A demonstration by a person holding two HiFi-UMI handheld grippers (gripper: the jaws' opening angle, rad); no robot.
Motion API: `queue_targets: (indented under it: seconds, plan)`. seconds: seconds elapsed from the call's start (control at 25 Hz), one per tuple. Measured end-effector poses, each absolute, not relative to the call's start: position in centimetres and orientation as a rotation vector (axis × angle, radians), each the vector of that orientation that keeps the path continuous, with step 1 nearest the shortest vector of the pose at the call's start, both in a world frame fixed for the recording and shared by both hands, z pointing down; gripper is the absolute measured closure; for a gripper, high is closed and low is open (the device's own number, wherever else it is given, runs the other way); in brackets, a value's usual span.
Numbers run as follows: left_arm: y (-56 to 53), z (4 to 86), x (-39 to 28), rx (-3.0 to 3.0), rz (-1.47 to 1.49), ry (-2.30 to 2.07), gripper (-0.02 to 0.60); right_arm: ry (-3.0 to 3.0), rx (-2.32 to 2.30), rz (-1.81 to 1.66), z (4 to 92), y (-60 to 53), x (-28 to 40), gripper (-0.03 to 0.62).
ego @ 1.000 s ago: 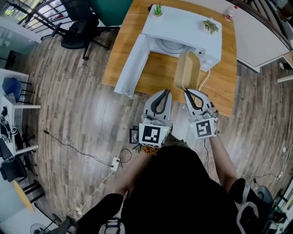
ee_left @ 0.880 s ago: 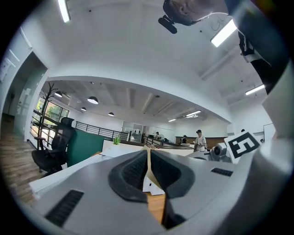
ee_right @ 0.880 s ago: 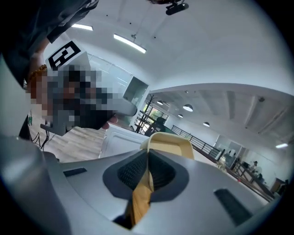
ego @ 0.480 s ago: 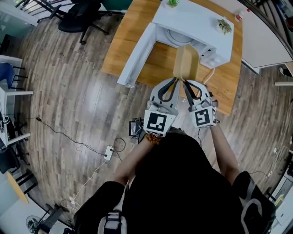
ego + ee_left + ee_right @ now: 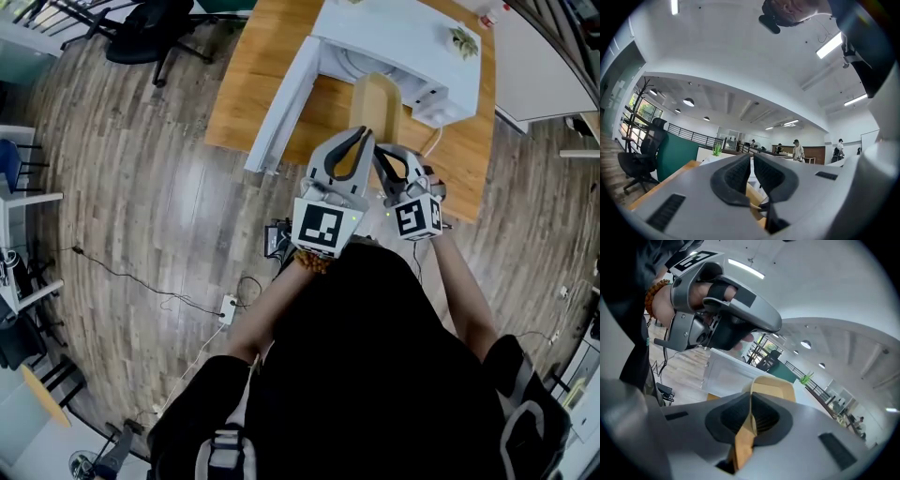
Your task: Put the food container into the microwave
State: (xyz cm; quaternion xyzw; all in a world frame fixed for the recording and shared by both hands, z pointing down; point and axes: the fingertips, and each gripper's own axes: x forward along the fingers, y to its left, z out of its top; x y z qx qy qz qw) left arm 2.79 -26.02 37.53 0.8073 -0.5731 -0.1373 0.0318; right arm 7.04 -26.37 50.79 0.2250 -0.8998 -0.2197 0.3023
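Food container: matte kraft-brown, thin-walled, oblong with rounded corners, paler along the rim. We note it held clear of the desk, in front of the open mouth of the microwave, its far end just at the opening.

Right gripper: the jaws pinch the container's near edge. The right gripper view shows ribbed black pads closed on a thin brown flap.

Left gripper: smooth grey shell. Its jaws are drawn almost together, with only a slit between the ribbed pads and nothing in them. It sits just beside the right one, its tip near the container's left edge.

Microwave is a glossy white box with its door swung out to the left and a small potted plant on top. Desk is warm, smooth wood. Floor is grey-brown planks.

Against a second ago, we find the two grippers closer together and the container nearer the microwave's mouth.
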Motion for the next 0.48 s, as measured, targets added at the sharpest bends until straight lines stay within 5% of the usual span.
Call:
queue_targets:
  seconds: [0.48]
  plan:
    - [-26.8,37.8,1.4,2.571,-0.435,-1.652,0.543,-2.234,0.464,-0.674,56.7,-26.4,5.5,0.574]
